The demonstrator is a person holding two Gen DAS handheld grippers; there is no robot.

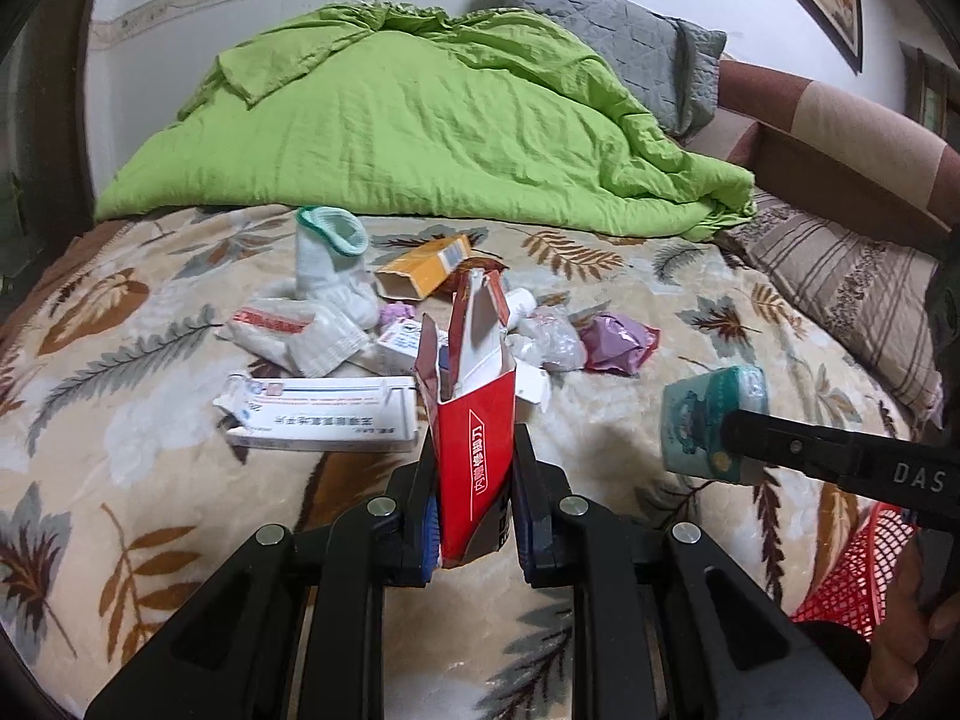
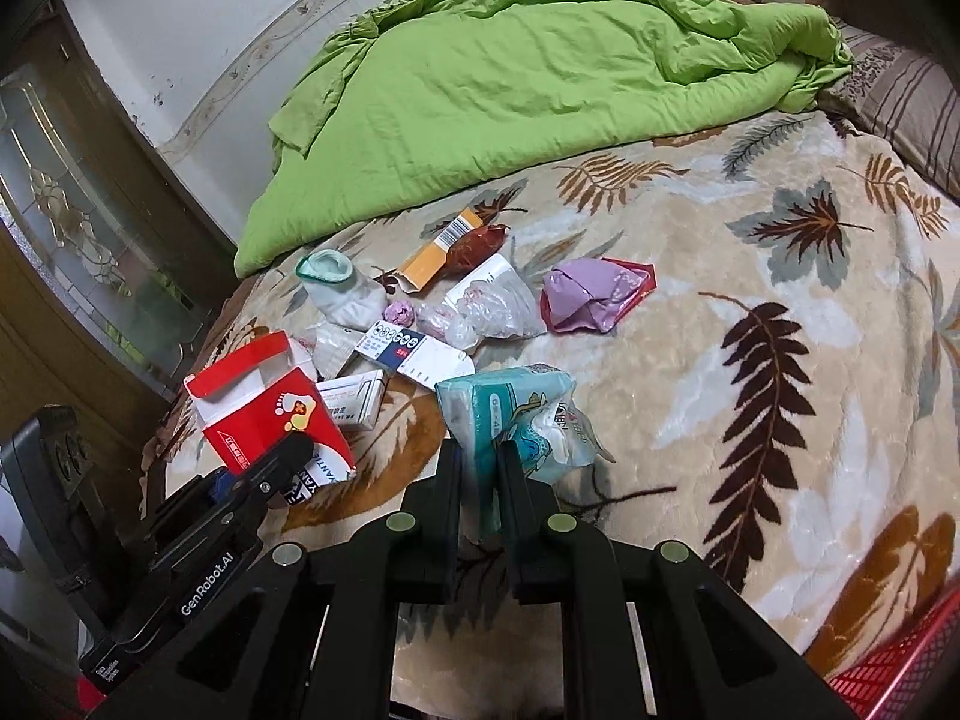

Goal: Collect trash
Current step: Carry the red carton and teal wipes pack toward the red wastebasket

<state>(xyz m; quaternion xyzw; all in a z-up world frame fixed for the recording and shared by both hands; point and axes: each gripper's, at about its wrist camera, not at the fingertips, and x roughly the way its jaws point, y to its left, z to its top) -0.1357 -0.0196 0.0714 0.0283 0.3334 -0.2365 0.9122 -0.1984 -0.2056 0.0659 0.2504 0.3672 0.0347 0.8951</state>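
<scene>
Gripping trash — left gripper (image 1: 474, 504) red carton (image 1: 474, 420) (open-topped), right gripper (image 2: 480, 480) tissue pack (image 2: 510, 414).

Green quilt (image 1: 420, 120), heaped far ahead; grey pillow (image 1: 630, 42) behind it; striped pillow (image 1: 840, 282) ahead right; leaf-print blanket (image 2: 750, 312) beneath.

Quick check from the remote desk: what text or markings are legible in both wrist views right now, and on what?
"DAS": on the right gripper arm, cut off at the frame edge.
"GenRobot.AI": on the left gripper body.
"YANT": partial, on the red box the left gripper holds.
Chinese print on the red box and white medicine box: too blurred to read.
Tissue pack print: unreadable.
</scene>
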